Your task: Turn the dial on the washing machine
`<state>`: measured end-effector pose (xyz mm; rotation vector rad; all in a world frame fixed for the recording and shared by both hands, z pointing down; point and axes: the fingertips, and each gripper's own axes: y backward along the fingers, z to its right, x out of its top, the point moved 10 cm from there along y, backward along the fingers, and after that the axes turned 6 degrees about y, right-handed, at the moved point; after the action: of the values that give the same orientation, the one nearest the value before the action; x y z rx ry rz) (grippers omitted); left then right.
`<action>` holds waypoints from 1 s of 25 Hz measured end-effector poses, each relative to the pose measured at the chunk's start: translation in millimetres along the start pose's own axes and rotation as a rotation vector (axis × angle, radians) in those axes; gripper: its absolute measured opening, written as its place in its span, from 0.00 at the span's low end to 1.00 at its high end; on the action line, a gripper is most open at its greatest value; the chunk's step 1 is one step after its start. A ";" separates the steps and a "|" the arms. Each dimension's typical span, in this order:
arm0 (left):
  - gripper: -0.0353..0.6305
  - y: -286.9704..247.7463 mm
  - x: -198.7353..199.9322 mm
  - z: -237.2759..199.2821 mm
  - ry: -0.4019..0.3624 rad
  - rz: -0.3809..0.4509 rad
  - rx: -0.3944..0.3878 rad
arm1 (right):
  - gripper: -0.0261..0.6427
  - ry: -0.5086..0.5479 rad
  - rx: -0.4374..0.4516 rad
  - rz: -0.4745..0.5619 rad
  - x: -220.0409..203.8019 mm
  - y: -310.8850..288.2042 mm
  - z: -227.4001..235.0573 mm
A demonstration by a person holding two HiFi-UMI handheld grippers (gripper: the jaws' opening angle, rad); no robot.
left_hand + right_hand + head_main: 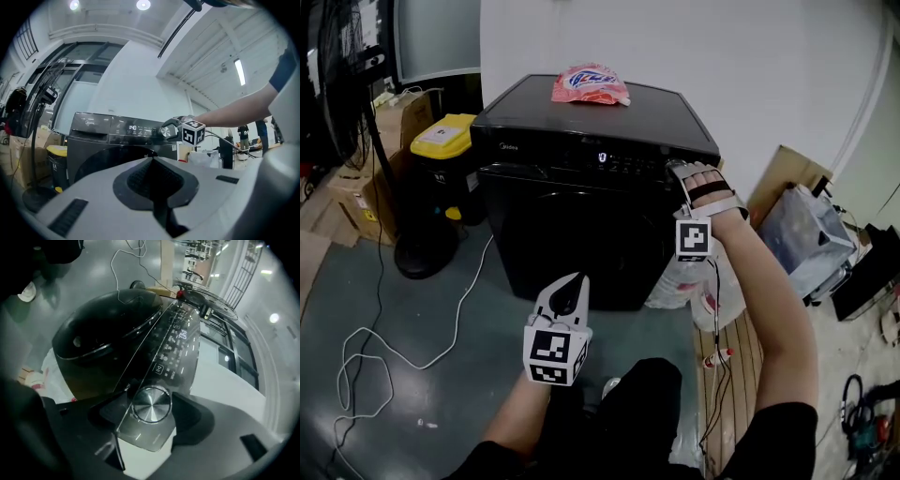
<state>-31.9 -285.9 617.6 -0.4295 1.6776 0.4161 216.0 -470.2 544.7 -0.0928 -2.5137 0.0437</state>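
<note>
Left claw (573,286): clenched, empty, held clear at 6 o'clock of the washing machine (581,234).
Dial (151,404): at the panel's 3 o'clock end, near the cabinet edge.
Right claw (677,170): released, jaws spread at the dial's 9 and 3 o'clock, pads not pressing.
Grip is best centred squarely on the dial before rolling.
Room is judged tight at 3 o'clock, beside the plastic bag (673,284), and free at 6 o'clock.

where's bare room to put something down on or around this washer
The washer top is bare in front of and beside the pink bag. The floor at front left is open except for a white cable. Crowded: the yellow-lidded bin on the washer's left, plastic bags on its right.
</note>
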 end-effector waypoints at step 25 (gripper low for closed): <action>0.06 2.8 -5.0 -7.3 -0.003 -0.012 0.014 | 0.45 -0.631 0.111 0.069 -21.8 -11.3 15.9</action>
<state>-38.9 -286.9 623.7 -0.4283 1.6732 0.3959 223.7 -483.4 519.6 -0.1373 -3.1293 0.2792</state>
